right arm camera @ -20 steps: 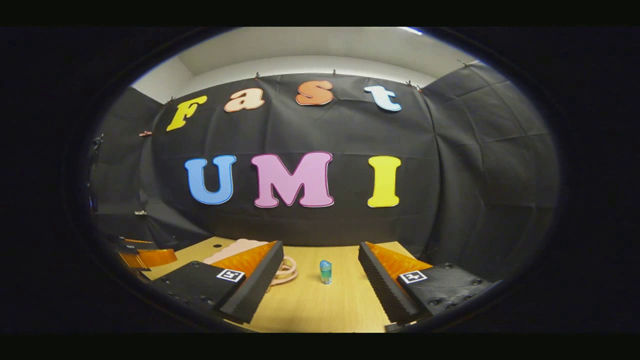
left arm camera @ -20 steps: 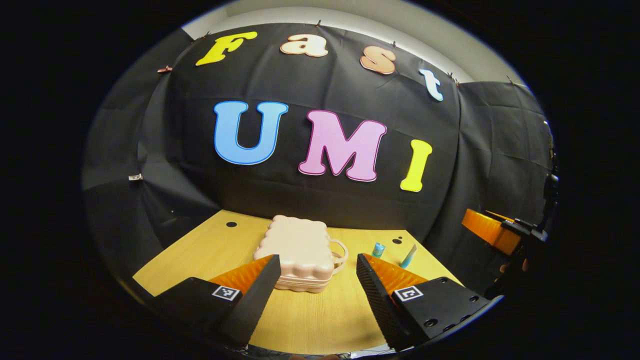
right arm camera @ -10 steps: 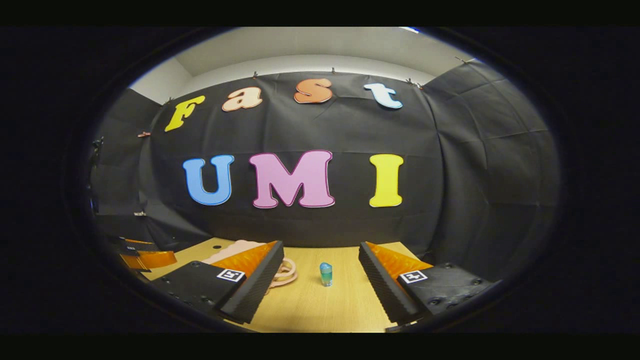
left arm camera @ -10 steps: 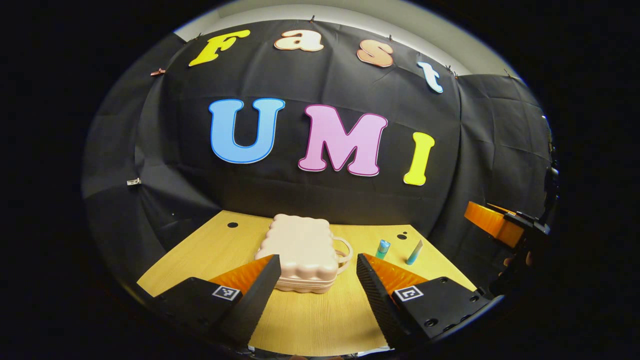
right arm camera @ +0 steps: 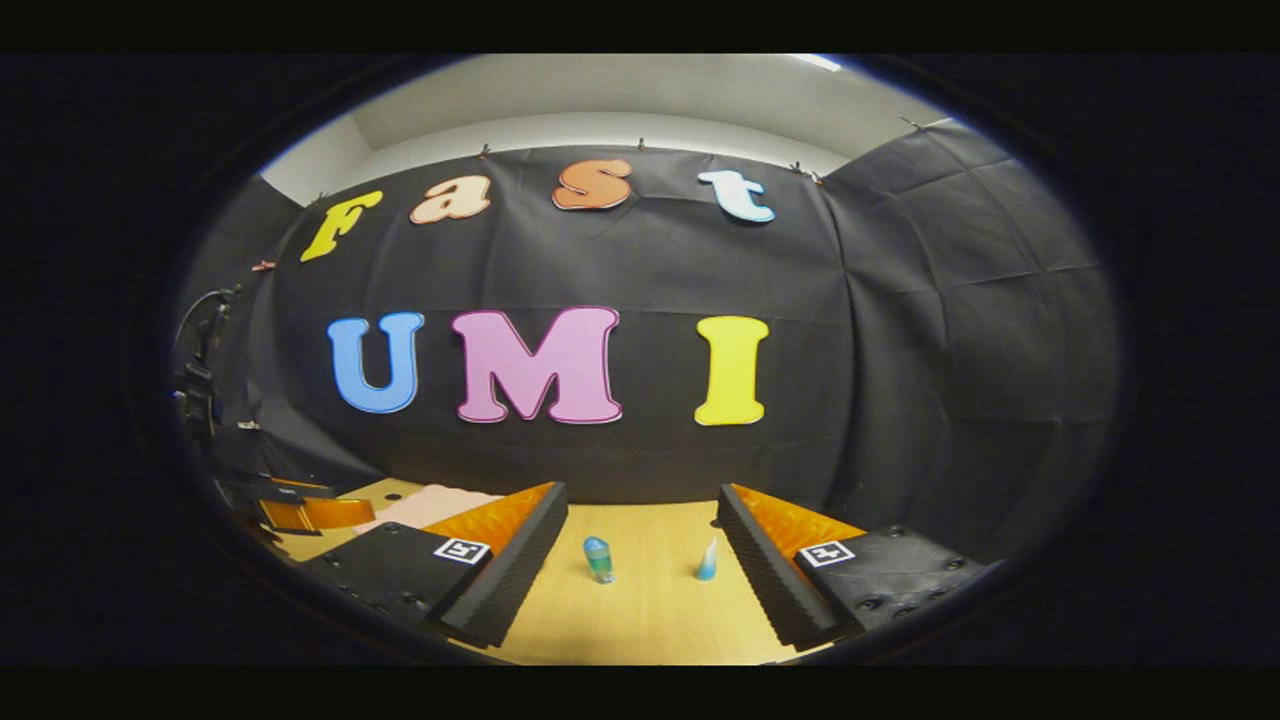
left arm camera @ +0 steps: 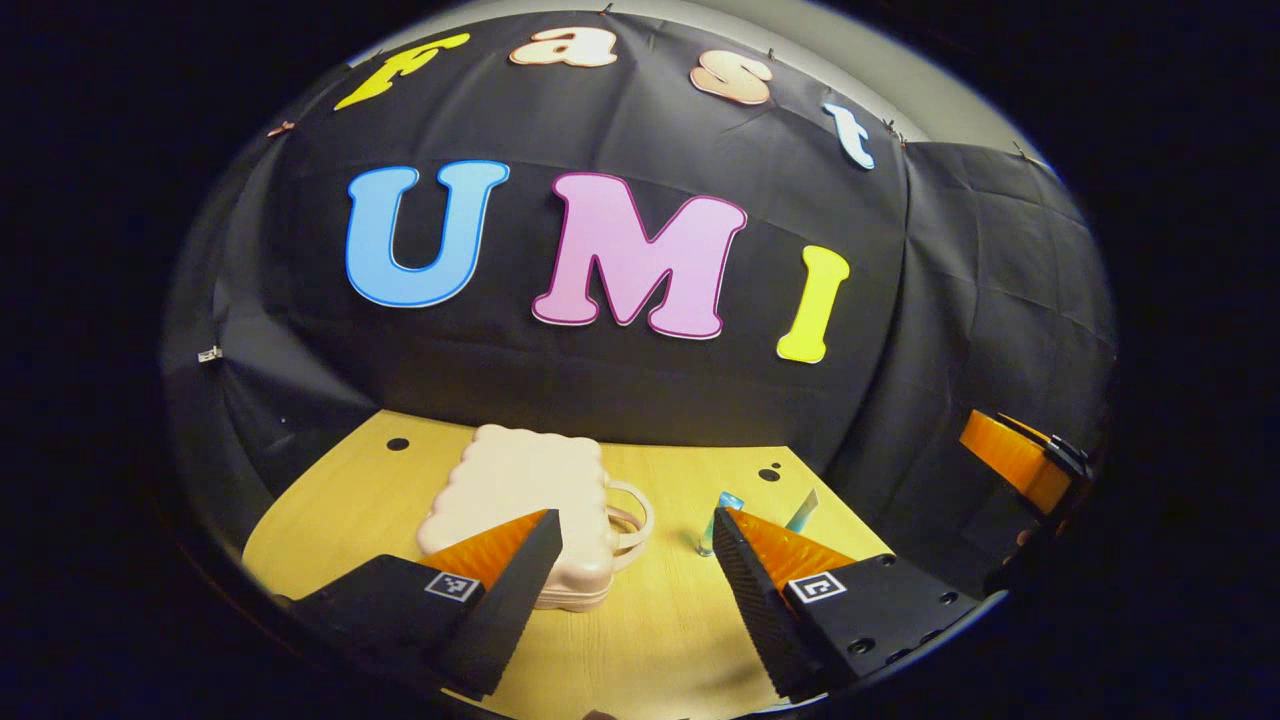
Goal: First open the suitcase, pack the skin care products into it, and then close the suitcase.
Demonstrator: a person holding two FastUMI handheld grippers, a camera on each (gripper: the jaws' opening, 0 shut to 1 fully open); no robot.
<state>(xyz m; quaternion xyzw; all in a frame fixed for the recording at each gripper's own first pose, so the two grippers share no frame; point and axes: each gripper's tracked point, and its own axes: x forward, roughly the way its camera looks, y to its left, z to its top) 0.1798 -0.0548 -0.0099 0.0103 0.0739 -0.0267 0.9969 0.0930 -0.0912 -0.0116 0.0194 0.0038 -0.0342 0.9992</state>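
The pink suitcase point(left arm camera: 515, 500) lies closed and flat on the wooden tabletop point(left arm camera: 650, 640), handle toward 2 skin care items: a small blue-green bottle point(right arm camera: 598, 558) and a pale blue tube point(right arm camera: 707, 562), both standing upright. The left gripper point(left arm camera: 635, 575) and right gripper point(right arm camera: 640, 560) hover with fingers spread wide, holding nothing.

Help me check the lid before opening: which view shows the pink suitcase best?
The left gripper view: the pink suitcase lies flat and closed on the table, top and handle visible. In the right gripper view just a corner of it peeks out beside that gripper's near finger.
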